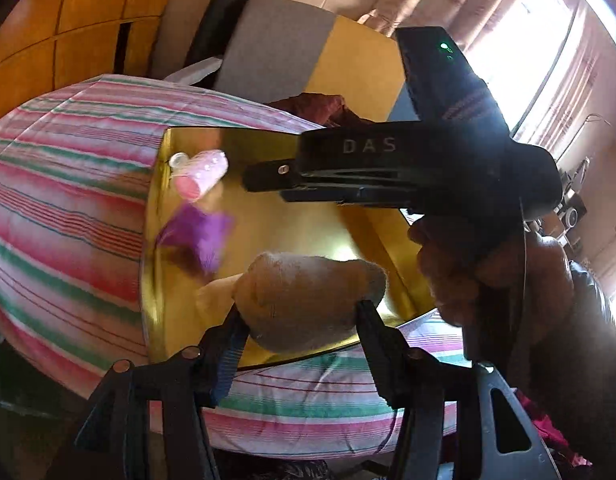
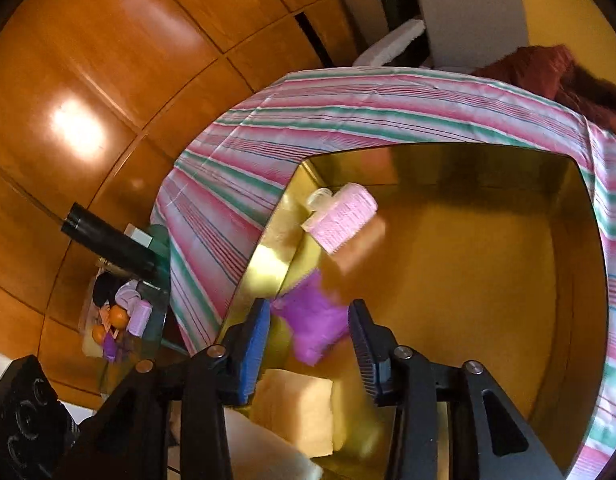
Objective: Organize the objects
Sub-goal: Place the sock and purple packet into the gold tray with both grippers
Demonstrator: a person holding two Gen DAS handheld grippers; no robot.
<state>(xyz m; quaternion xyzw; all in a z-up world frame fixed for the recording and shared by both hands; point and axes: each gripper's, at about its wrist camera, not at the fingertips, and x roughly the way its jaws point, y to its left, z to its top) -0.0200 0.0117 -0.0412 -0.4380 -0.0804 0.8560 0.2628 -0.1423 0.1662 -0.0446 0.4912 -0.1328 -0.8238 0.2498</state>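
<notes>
Both pairs of fingers show clearly, and they differ. Starting on the left, the left gripper [image 1: 300, 316] is clamped on a soft beige plush toy [image 1: 308, 296], its jaws pressing into either flank so the fabric bulges between them; it hangs just above the near edge of the gold box [image 1: 292, 232], which sits on a striped cloth [image 1: 68, 184]. That toy looks light, squashy and not at all fragile, so a hold across its middle, as now, should serve, though a shallow pinch of fuzz could slip. Further left inside the box lie a pink hair roller [image 1: 200, 176] with a small clear cap beside it, near the far wall, and a blurred purple pouch [image 1: 200, 240] nearer the middle of that side. Moving right, the right gripper [image 2: 308, 332] hangs over the same box with its fingers [image 2: 252, 344] standing apart; the purple pouch sits between them, but I cannot see either pad pressing on it, so I judge it loose and lying, or dropping, on the box floor. The pouch seems thin, limp and light; taken by one corner it would droop, so a grip across its bunched centre looks safer. A person's hand [image 1: 480, 280] carries that right tool. Below it, a pale yellow cloth [image 2: 296, 412] rests at the near wall of the box.
</notes>
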